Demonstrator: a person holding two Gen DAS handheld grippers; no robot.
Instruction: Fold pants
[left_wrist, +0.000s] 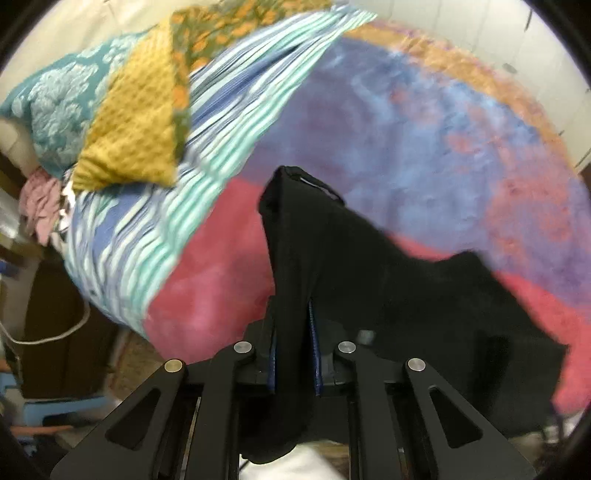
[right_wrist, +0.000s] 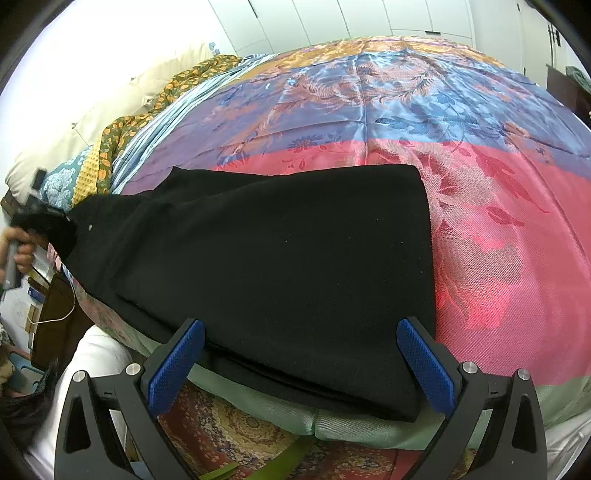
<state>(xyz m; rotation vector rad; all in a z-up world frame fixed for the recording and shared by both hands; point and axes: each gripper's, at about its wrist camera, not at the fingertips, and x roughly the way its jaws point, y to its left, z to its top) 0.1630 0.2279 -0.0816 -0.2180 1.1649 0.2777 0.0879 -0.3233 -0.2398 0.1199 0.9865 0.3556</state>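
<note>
My left gripper (left_wrist: 293, 354) is clamped on a bunched fold of the black pants (left_wrist: 369, 266), with the cloth pinched between its blue pads (left_wrist: 316, 354) and rising in a ridge ahead of the fingers. The left wrist view is blurred. My right gripper (right_wrist: 301, 363) stands wide open, its blue pads (right_wrist: 424, 365) spread apart and holding nothing; the near edge of the pants (right_wrist: 277, 266) lies between and just beyond them. In the right wrist view the pants lie flat on the bedspread (right_wrist: 498, 206), on its pink band, the near edge running along the edge of the bed. One end narrows to the far left, where it lifts toward my left hand (right_wrist: 16, 247). Pillows (left_wrist: 125, 129) in yellow, teal and a floral print are piled at the head of the bed on a striped sheet (left_wrist: 155, 229). A patterned rug (right_wrist: 229, 432) covers the floor below the bed edge.
</note>
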